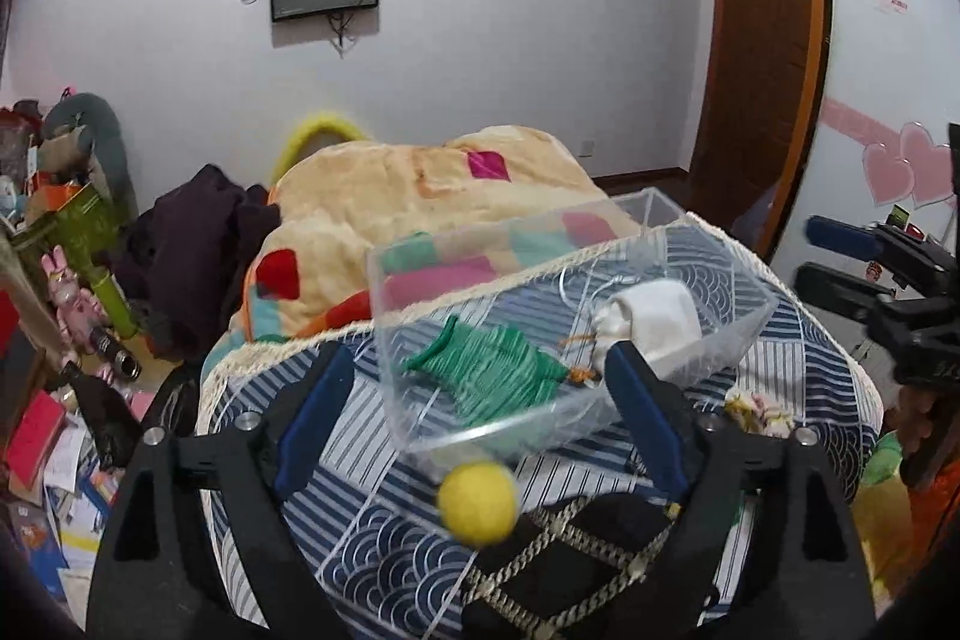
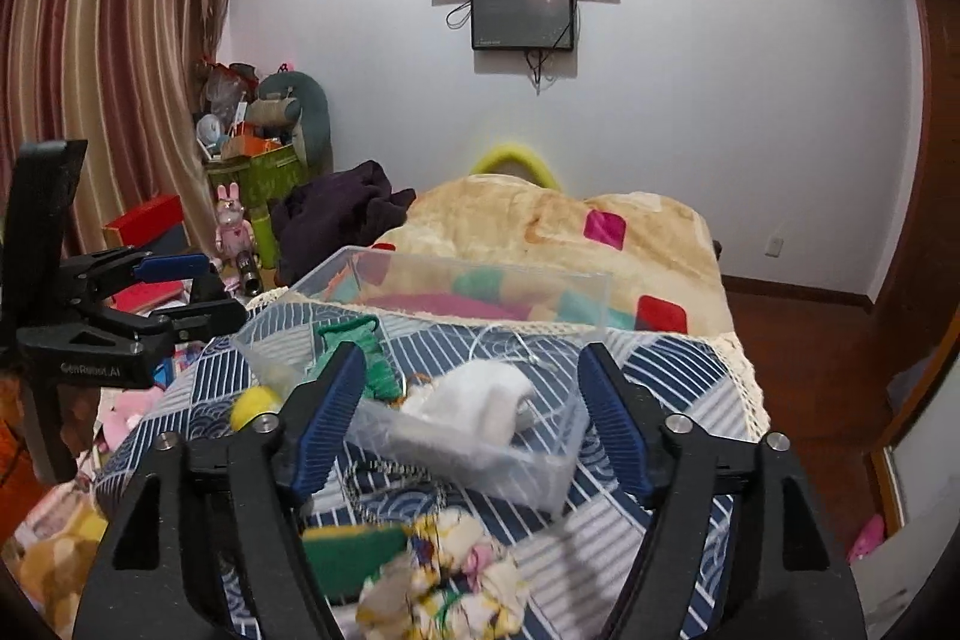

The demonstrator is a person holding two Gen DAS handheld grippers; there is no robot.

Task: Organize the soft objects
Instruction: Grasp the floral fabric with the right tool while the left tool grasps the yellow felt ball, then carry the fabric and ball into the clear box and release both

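A clear plastic box stands on a blue patterned cloth; it holds a green knitted piece and a white soft pouch. A yellow felt ball lies in front of the box, between my left gripper's open fingers, untouched. A black bag with a rope net lies below it. In the right wrist view my right gripper is open around the box's near end, over the pouch. A floral fabric item and a green piece lie beneath it. The ball sits left.
A beige patchwork blanket and dark clothes lie behind the box on the bed. Clutter, toys and boxes crowd the left floor. A wooden door stands right. Each gripper shows in the other's view: the right one, the left one.
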